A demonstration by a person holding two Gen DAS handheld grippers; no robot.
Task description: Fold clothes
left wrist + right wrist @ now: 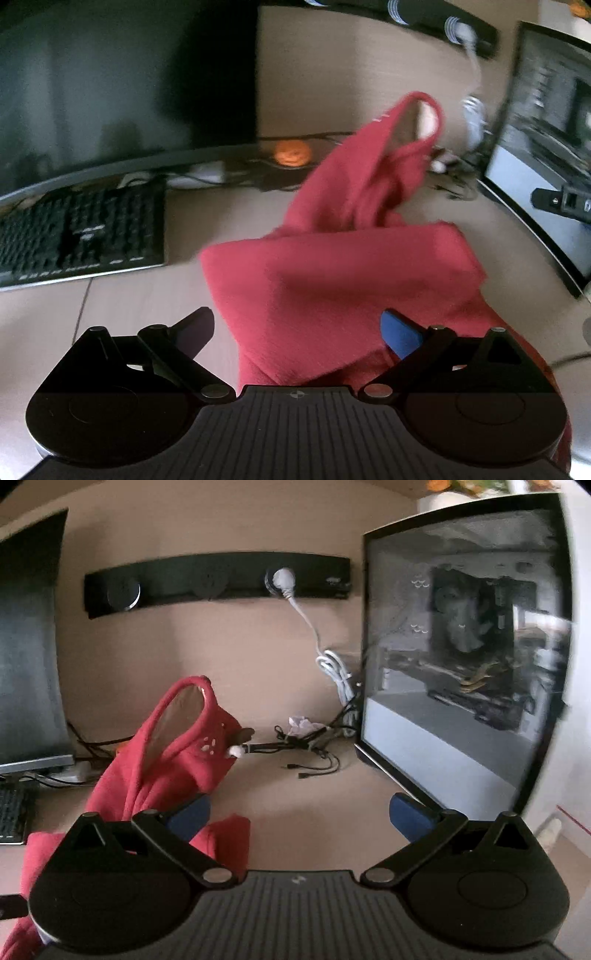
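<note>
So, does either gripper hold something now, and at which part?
Neither holds anything. The left gripper stands open around the red knitted garment; the right gripper is open over bare desk.

The left gripper (297, 332) fills the bottom of the frame with its jaws spread wide, a fold of the red garment (332, 273) lying between the dark left finger and the blue-padded right finger (400, 334), neither pad pressing on it. The garment rises from the beige desk (122, 306) toward the upper right, where a looped opening stands up, blurred. A black keyboard (77, 236) sits at the left below a dark monitor (122, 85), a small orange object (291, 153) lies at centre, and a glass-sided computer case (543, 147) stands at the right edge.
</note>
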